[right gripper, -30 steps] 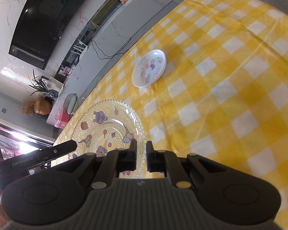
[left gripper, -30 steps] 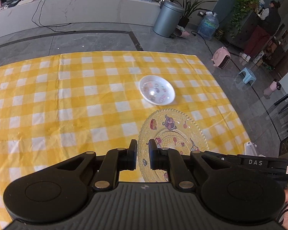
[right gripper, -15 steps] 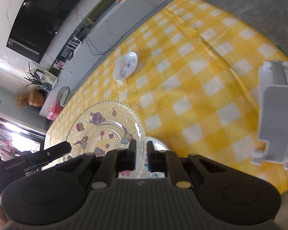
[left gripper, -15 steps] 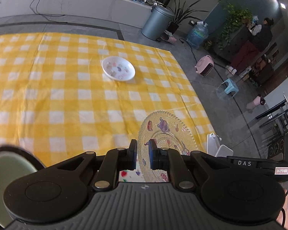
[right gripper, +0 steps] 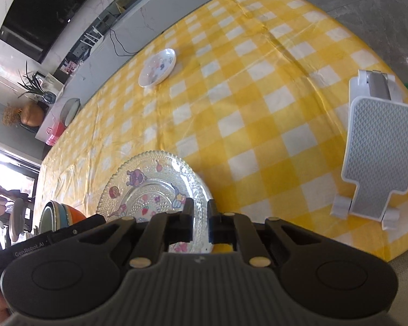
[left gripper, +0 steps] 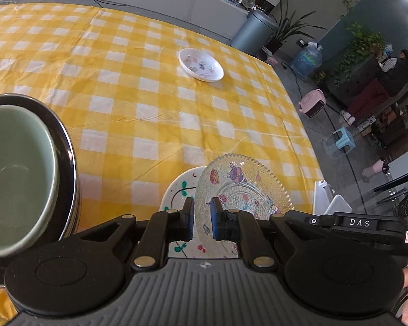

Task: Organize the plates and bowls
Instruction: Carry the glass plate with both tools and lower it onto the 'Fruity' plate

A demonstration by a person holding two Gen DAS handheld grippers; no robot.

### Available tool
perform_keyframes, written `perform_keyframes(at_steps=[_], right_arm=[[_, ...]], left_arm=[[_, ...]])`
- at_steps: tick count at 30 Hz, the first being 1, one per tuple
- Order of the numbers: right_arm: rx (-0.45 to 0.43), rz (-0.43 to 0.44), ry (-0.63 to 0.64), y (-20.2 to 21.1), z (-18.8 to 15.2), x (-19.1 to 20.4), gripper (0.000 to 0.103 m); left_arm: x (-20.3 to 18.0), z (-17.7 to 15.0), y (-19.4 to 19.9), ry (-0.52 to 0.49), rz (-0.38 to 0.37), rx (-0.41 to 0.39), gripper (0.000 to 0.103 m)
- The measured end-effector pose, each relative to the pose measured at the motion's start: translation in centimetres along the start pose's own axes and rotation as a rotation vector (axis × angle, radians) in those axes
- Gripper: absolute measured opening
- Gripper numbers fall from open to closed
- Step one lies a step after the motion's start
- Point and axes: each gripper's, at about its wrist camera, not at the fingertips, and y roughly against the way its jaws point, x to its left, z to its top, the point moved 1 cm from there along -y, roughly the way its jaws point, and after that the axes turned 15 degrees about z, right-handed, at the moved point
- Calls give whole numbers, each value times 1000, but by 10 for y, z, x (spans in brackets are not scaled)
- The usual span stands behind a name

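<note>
Both grippers — left point(left gripper: 202, 218), right point(right gripper: 200, 221) — clamping glass plate point(left gripper: 244, 187) rim

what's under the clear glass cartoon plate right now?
A white plate with painted green and red marks lies under the clear beaded glass plate with cartoon prints, showing at its left edge in the left wrist view. The glass plate and fingers cover the rest, so contact between them is unclear.

yellow checked tablecloth point(left gripper: 155, 100), white stand point(right gripper: 378, 163)

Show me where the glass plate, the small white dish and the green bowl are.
glass plate point(left gripper: 244, 187), left wrist view, on its patterned centre.
small white dish point(left gripper: 201, 65), left wrist view, on its inside.
green bowl point(left gripper: 13, 179), left wrist view, on its inner bottom.
</note>
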Motion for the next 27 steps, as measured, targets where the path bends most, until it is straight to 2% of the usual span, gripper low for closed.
perform_keyframes(at_steps=[9, 16, 27], right_arm=[[51, -94, 73, -25, -7, 13, 8], [59, -87, 65, -32, -9, 12, 8], [53, -126, 124, -32, -18, 24, 8]], left_arm=[[5, -12, -12, 21, 65, -9, 13], [4, -14, -14, 1, 98, -36, 13], [3, -22, -15, -35, 126, -61, 13]])
